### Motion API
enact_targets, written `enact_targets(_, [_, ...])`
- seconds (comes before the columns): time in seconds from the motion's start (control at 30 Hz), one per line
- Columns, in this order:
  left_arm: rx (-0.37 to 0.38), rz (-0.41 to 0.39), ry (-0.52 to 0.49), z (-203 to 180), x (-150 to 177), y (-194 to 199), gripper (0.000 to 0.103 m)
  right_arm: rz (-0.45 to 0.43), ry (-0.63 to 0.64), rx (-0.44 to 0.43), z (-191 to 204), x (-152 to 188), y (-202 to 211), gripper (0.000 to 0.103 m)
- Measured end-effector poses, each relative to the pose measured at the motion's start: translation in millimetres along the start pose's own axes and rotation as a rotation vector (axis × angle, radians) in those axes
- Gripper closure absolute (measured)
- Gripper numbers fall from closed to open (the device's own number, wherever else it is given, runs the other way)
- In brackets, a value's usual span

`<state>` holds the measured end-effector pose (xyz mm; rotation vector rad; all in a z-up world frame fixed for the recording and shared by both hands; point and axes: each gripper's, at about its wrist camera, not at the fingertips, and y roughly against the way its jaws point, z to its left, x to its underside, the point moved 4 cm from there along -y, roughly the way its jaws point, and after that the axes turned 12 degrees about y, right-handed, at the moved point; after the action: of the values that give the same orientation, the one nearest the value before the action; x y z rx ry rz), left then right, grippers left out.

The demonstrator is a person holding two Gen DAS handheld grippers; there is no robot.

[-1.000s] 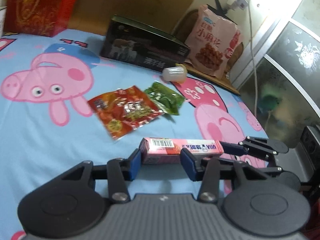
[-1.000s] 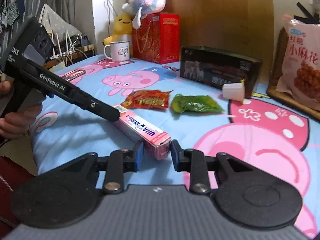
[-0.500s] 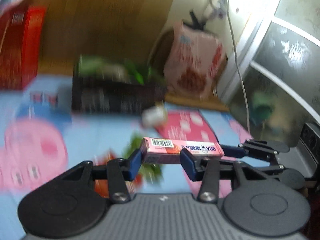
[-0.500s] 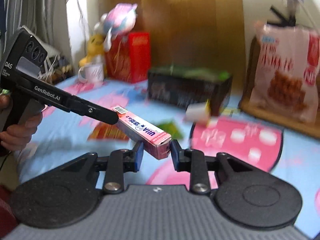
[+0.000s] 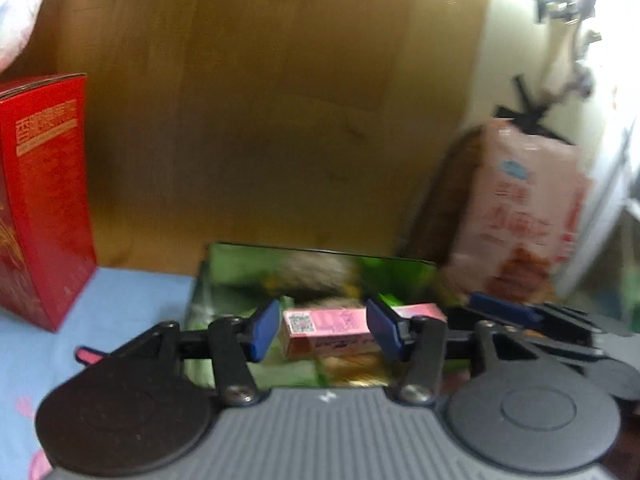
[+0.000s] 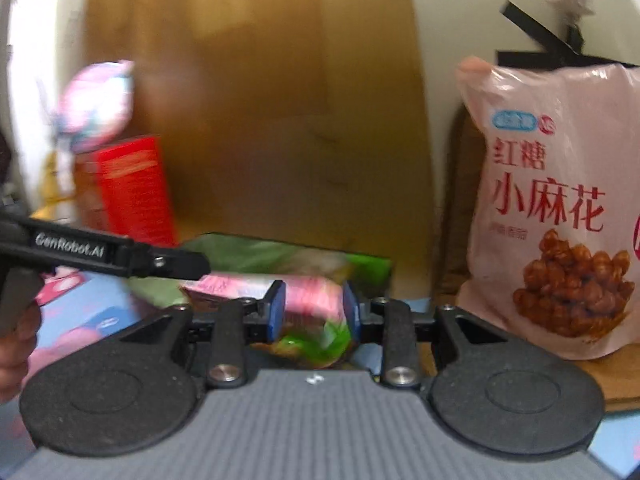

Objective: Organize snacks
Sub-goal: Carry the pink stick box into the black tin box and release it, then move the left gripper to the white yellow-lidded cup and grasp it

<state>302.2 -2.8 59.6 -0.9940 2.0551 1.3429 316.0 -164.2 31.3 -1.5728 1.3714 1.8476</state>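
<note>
Snack handling observed over a bed with a blue cartoon-print sheet (image 5: 132, 296). At far left stands a red carton (image 5: 40, 200) against a wooden headboard (image 5: 248, 120). Centre: a dark open box (image 5: 320, 276) with green-printed contents, blurred. A pink snack box (image 5: 328, 330) hangs above it, spanning both tools. Left gripper (image 5: 323, 330): jaws opening, left pad visibly clear of the pink box, which sits between them. Right gripper (image 6: 311, 310): jaws narrow, pads pressed on the other end of the pink box. A person's hand (image 6: 16, 344) grips the left tool's handle. At right, a large pink snack bag (image 6: 560, 208) leans upright against the wall.
</note>
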Motion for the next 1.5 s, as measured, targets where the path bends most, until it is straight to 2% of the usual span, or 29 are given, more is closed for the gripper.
enact_targets(0.03, [-0.005,-0.003,0.017,4.1,1.3,-0.4,0.053,-0.001,-0.007,0.002,-0.4,1.2,-0.6,0.068])
enact_targets(0.1, [0.035,-0.01,0.052,10.4,5.5,8.7,0.053,-0.026,-0.012,0.001,-0.5,7.7,8.7,0.067])
enact_targets(0.2, [0.065,-0.058,0.055,21.3,16.8,36.1,0.048,-0.073,-0.009,0.024,-3.7,25.3,33.5,0.061])
enact_targets(0.3, [0.1,-0.076,0.058,31.4,38.5,64.9,0.048,-0.07,-0.068,-0.004,-8.6,49.3,57.0,0.061])
enact_targets(0.43, [0.118,-0.014,0.085,43.9,74.0,77.6,0.048,0.014,-0.127,-0.064,-8.5,73.6,60.4,0.061])
enact_targets(0.57, [0.103,0.079,0.13,55.0,111.1,79.2,0.048,0.086,-0.17,-0.091,-3.2,74.9,43.2,0.061])
enact_targets(0.6, [0.095,0.09,0.132,56.8,118.8,81.0,0.048,0.097,-0.185,-0.107,-0.9,72.9,36.3,0.063])
enact_targets(0.63, [0.091,0.099,0.133,57.8,124.8,81.8,0.048,0.102,-0.205,-0.122,-0.6,73.0,33.6,0.073])
enact_targets(0.73, [0.083,0.114,0.133,62.9,137.8,91.7,0.047,0.118,-0.251,-0.134,0.0,72.2,37.1,0.076])
enact_targets(0.8, [0.085,0.112,0.128,62.8,139.1,98.6,0.048,0.121,-0.24,-0.138,2.9,73.4,45.8,0.079])
enact_targets(0.93, [0.107,0.105,0.135,60.8,139.7,109.0,0.047,0.118,-0.229,-0.162,9.3,83.3,75.1,0.093])
enact_targets(1.03, [0.098,0.096,0.12,56.7,143.8,113.4,0.047,0.14,-0.206,-0.143,19.0,99.4,100.1,0.097])
enact_targets(1.2, [0.066,0.063,0.084,51.1,154.1,125.0,0.046,0.136,-0.156,-0.149,43.7,125.7,138.9,0.097])
enact_targets(1.3, [0.048,0.047,0.064,48.6,161.3,132.4,0.043,0.138,-0.122,-0.187,61.8,133.6,160.7,0.096])
enact_targets(1.5, [0.089,0.066,0.078,44.6,174.2,146.9,0.043,0.15,-0.01,-0.268,95.5,143.3,188.4,0.093])
